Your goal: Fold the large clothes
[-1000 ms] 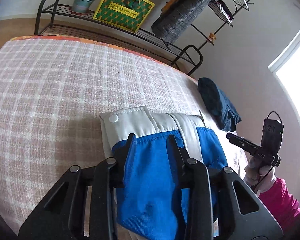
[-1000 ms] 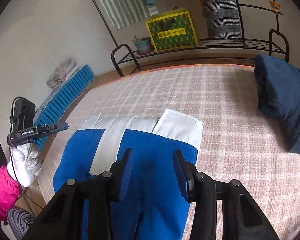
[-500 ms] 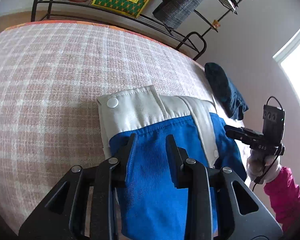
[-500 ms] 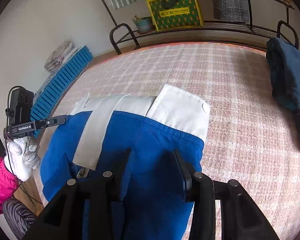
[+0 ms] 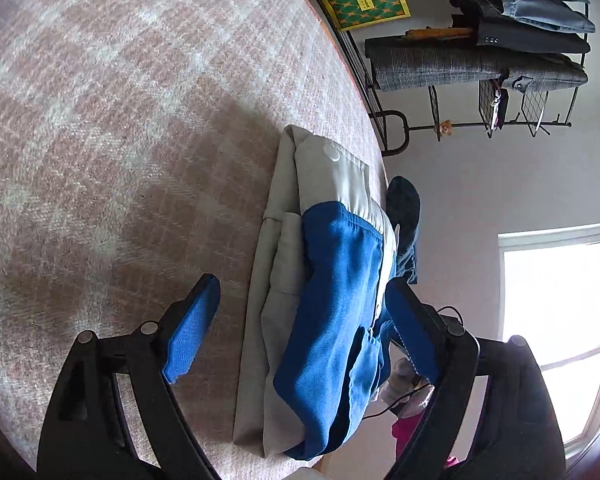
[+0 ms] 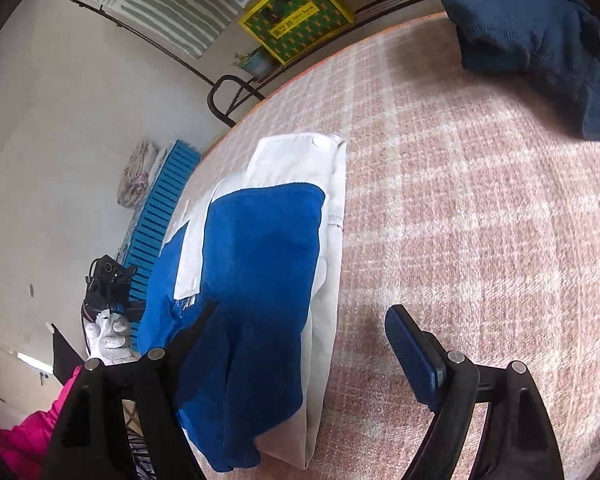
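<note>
A folded blue and pale grey garment (image 5: 332, 280) lies on the pink checked bed cover (image 5: 120, 140). My left gripper (image 5: 300, 312) hangs over its near end. Its jaws are opening wide on either side of the fabric, and the pads do not press on it. In the right wrist view the same garment (image 6: 260, 248) runs away from me. My right gripper (image 6: 300, 336) is low above its near edge with the jaws opening. The left finger is over the blue cloth and the right fingertip (image 6: 408, 340) is over bare cover. Neither gripper holds the cloth.
A dark blue folded garment (image 6: 532, 32) lies on the bed cover (image 6: 480, 200) at the far right. Beyond the bed stand a metal rack with hung clothes (image 5: 480, 64) and a yellow-green box (image 6: 296, 28). A blue slatted panel (image 6: 160, 216) lies beside the bed, below a gloved hand (image 6: 108, 336).
Both grippers were shut on the blue fabric and now stand wide open. Both dropped lower and rolled, and the garment now rests folded on the bed.
</note>
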Tool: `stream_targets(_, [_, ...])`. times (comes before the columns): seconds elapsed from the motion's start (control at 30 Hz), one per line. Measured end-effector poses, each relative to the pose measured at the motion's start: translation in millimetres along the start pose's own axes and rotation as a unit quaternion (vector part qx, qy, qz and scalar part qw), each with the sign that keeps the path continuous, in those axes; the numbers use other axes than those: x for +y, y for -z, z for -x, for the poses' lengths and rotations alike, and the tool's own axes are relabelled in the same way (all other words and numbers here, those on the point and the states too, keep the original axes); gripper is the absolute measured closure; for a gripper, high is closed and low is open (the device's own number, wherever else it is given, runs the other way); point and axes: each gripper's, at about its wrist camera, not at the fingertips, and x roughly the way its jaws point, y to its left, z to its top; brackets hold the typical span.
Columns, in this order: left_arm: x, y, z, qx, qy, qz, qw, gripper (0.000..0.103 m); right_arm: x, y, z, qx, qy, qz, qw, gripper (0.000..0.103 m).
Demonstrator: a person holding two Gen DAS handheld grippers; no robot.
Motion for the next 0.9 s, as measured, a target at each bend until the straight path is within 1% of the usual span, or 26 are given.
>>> stream_targets(0.1, [2, -1, -12, 0.021, 0.009, -0.006, 0.9997, 0.017, -6, 2, -12, 0.012, -0.022, -0.012, 1.0, 0.018])
stream_targets(0.2, [2, -5, -19, 0.02, 0.011, -0.009, 0.9997, 0.017, -4, 2, -20, 0.009, -0.036, -0.012, 0.999, 0.018])
stream_targets(0.33, [-4, -6, -27, 0.029, 0.019, -0.02, 0.9992, 0.017, -3, -2, -29, 0.019, -0.067, -0.021, 0.997, 0.018])
stream_targets(0.47, [-20, -2, -41, 0.037, -0.005, -0.052, 0.998, 0.018, 4, -4, -43, 0.031, -0.081, -0.01, 0.996, 0.026])
stream_targets(0.6, [-24, 0, -46, 0.035, -0.018, -0.059, 0.9975, 0.021, 10, -5, -50, 0.033, -0.087, 0.0, 0.996, 0.026])
stream_targets(0.67, [-27, -1, -49, 0.032, -0.028, -0.064, 0.997, 0.027, 10, -6, -52, 0.033, -0.089, 0.002, 0.995, 0.026])
stream_targets(0.73, [-33, -1, -53, 0.029, -0.038, -0.073, 0.9962, 0.028, 14, -7, -56, 0.032, -0.089, 0.006, 0.995, 0.027])
stream_targets(0.77, [-36, 0, -56, 0.025, -0.044, -0.078, 0.9957, 0.028, 15, -6, -57, 0.032, -0.086, 0.01, 0.996, 0.029])
stream_targets(0.8, [-42, 1, -59, 0.022, -0.052, -0.084, 0.9948, 0.028, 17, -7, -60, 0.033, -0.082, 0.013, 0.996, 0.034])
stream_targets(0.83, [-46, 3, -61, 0.021, -0.064, -0.093, 0.9934, 0.03, 18, -6, -62, 0.035, -0.076, 0.015, 0.996, 0.037])
stream_targets(0.87, [-48, 6, -62, 0.02, -0.084, -0.105, 0.9907, 0.038, 20, -6, -65, 0.036, -0.071, 0.017, 0.997, 0.043])
stream_targets(0.9, [-53, 9, -64, 0.019, -0.104, -0.116, 0.9876, 0.04, 21, -6, -65, 0.036, -0.066, 0.02, 0.997, 0.046])
